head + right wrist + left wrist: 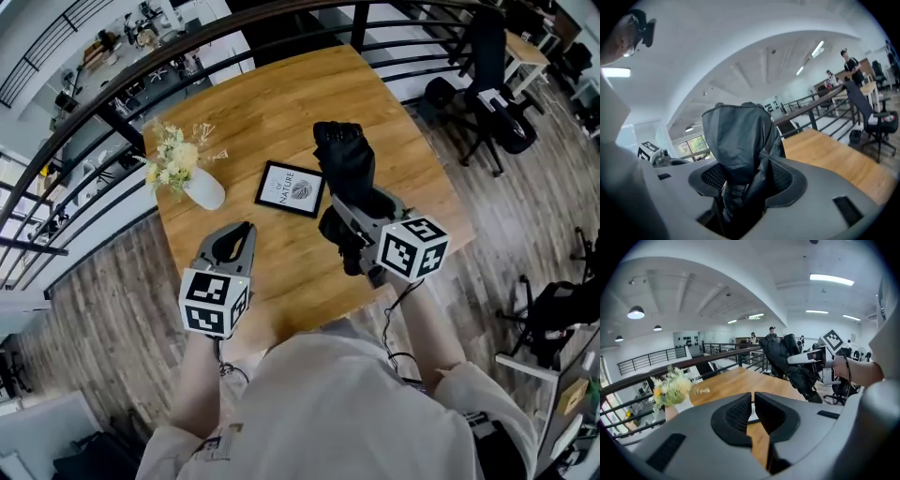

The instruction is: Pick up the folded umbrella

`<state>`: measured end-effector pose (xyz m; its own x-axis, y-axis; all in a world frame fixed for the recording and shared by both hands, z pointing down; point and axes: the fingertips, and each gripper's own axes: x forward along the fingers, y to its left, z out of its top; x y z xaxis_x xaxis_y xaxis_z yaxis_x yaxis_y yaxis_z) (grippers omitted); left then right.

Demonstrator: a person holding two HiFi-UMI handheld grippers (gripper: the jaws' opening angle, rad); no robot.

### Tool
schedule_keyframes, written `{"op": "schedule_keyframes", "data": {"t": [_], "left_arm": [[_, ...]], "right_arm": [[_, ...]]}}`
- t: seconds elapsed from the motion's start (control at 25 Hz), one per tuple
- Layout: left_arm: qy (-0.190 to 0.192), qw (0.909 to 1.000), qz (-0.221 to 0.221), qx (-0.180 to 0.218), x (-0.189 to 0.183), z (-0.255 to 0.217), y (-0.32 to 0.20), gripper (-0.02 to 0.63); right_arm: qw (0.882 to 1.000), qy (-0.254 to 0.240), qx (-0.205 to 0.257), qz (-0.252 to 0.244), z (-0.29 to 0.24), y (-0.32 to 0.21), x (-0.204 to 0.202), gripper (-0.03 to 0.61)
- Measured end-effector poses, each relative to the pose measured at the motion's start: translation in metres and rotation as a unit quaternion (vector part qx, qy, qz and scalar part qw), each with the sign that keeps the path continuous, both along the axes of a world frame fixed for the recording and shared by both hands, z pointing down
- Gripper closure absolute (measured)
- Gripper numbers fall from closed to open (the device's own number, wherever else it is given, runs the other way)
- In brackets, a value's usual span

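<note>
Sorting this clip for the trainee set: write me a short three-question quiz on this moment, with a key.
1. True or false: the folded umbrella lies flat on the table.
2. What is between the left gripper's jaws? A) a flower stem B) nothing C) a cup handle
3. What on the table holds the flowers?
Key: 1 false; the right gripper is shut on it and holds it clear of the table. 2 B; the jaws are together. 3 the white vase.
</note>
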<state>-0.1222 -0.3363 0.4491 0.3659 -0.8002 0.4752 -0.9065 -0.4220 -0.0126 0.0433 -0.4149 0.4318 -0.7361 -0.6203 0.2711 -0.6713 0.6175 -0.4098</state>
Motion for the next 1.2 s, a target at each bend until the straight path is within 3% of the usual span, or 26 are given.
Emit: {"op": "schedule_keyframes", "data": {"t": [0.16,0.32,0.56,0.72,1.0,1.2], "left_arm": [[0.003,0.9979,-0.003,0.065,-0.012,-0.058,0.002,0.58],[-0.015,0.9917,-0.006,0.127,-0.023,-0.105,0.015,0.58],[-0.032,0.9744,0.031,0.221,-0.015,-0.167,0.048,0.58],[-0.015,0.9729,0.02,0.23,-0.014,-0.187,0.069,0.578],[-0.044,0.9622,0.033,0.267,-0.006,-0.201,0.104,0.58],[-0.022,0.9622,0.033,0.27,0.001,-0.197,0.118,0.58]], "right_arm": [[0.994,0.027,0.105,0.02,-0.072,0.017,-0.004,0.316],[0.983,0.011,0.181,0.024,-0.133,0.045,-0.011,0.314],[0.952,0.013,0.3,0.066,-0.203,0.09,-0.001,0.314],[0.942,-0.005,0.327,0.073,-0.221,0.117,0.0,0.314],[0.929,-0.02,0.362,0.07,-0.23,0.167,0.001,0.314],[0.932,-0.036,0.354,0.061,-0.219,0.188,-0.002,0.314]]}}
